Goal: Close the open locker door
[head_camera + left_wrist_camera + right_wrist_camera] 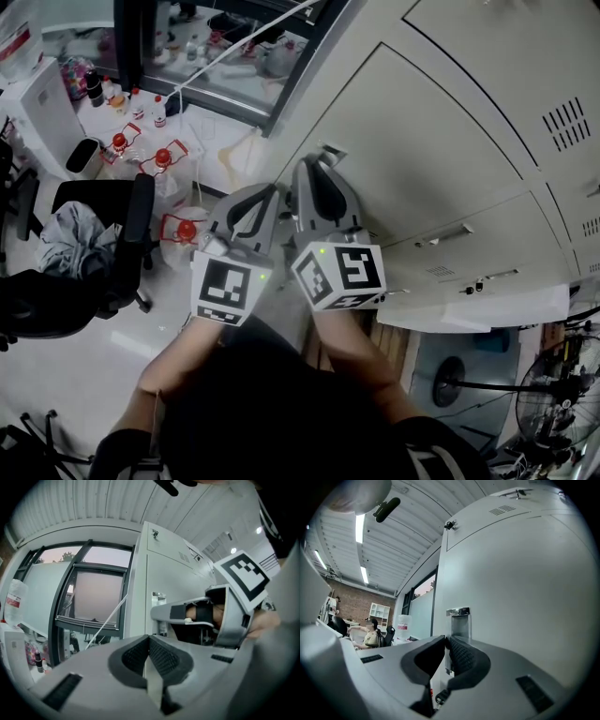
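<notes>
Scene: A person faces a bank of pale grey metal lockers, holding a grey two-jaw tool in each hand. The two tools are level and side by side.
Locker door: The pale grey metal locker door fills the right gripper view, directly ahead of that tool. It lies close to flush with the cabinet front; whether it is fully home cannot be told.
Handle: A chrome recessed handle sits at the door's left edge, just beyond the right tool's tips.
Right gripper: The right gripper has its dark ribbed pads drawn together at the tips, right in front of the handle. Whether they nip any part of it cannot be told.
Left gripper: The left gripper hangs just to the left of its partner, with its pads pressed together on nothing. It points past the cabinet's corner toward a dark-framed window.
Marker cubes: A white cube with black square markers rides on each tool, the left cube close beside the right cube.
Background: A black office chair and red-capped clear containers stand on the pale floor to the left. A seated person shows far off in the right gripper view.
</notes>
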`<state>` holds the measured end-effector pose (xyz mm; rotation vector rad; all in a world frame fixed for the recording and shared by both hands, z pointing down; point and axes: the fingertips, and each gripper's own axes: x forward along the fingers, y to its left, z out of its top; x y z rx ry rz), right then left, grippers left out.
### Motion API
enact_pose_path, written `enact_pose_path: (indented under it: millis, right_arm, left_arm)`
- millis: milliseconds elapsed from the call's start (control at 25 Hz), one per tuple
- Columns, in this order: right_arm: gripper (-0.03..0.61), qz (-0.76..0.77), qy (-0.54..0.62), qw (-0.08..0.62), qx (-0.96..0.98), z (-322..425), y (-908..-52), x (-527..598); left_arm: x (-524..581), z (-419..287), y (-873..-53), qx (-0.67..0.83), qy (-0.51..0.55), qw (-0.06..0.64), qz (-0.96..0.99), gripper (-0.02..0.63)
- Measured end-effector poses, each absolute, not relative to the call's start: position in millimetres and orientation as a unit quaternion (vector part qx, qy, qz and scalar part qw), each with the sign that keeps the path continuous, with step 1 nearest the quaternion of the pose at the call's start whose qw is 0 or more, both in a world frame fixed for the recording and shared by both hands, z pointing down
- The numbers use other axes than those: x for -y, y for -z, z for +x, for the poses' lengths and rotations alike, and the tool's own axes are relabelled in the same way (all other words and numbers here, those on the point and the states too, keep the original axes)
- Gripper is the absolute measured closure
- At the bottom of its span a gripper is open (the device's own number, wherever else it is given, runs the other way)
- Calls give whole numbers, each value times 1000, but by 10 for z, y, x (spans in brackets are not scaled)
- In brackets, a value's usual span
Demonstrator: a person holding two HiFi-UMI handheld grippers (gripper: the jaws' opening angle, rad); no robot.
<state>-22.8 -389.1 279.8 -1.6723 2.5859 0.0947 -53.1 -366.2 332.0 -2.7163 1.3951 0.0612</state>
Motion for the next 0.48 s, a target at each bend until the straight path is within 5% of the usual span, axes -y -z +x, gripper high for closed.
enact_pose_path:
  millis: [480]
  right_arm:
    - [537, -550, -30, 29, -834, -217, -2800, 3930]
  left_arm:
    - [3809, -393, -3383, -448, -12, 40, -893, 612]
